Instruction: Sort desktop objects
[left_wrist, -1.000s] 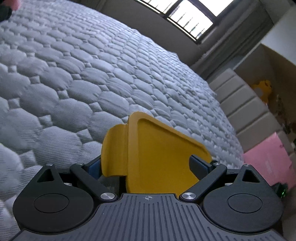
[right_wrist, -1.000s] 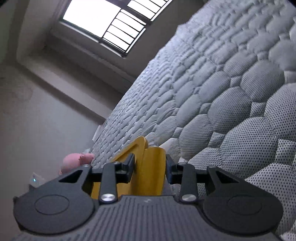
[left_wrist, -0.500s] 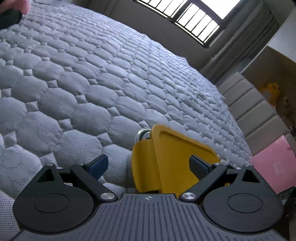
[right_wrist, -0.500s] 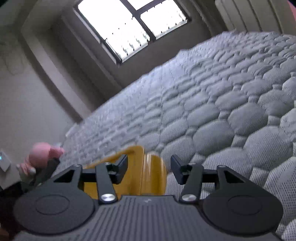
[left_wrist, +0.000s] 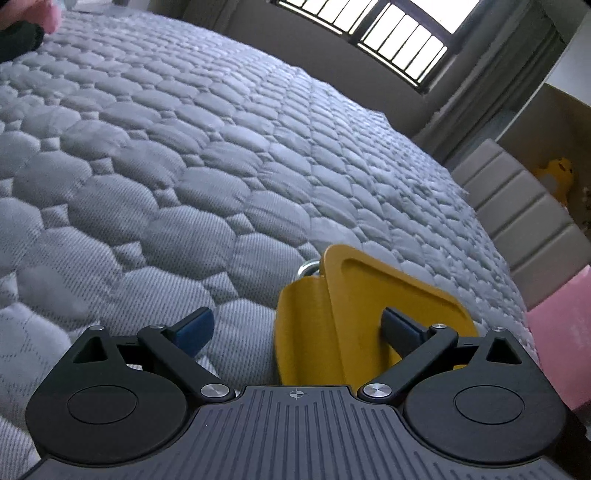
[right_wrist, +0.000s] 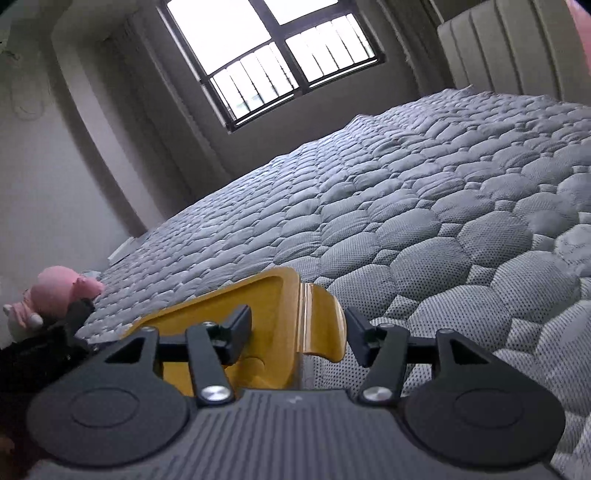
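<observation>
Quilted grey mattress (left_wrist: 207, 177) under both tools, yellow plastic holder (left_wrist: 369, 317) lying on it btw left gripper (left_wrist: 299, 325) & right gripper (right_wrist: 297, 325), both w/ fingers spread, gripping nothing, so it could tip or slide on soft fabric

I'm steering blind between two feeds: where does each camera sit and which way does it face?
Left wrist: on the left tongs, low over the grey quilted mattress, facing a barred window; both fingers show, open, yellow plastic piece between them.
Right wrist: on the right tongs, facing the window across the mattress; fingers open, pink plush at left.
Shared: yellow piece, mattress, window.
</observation>
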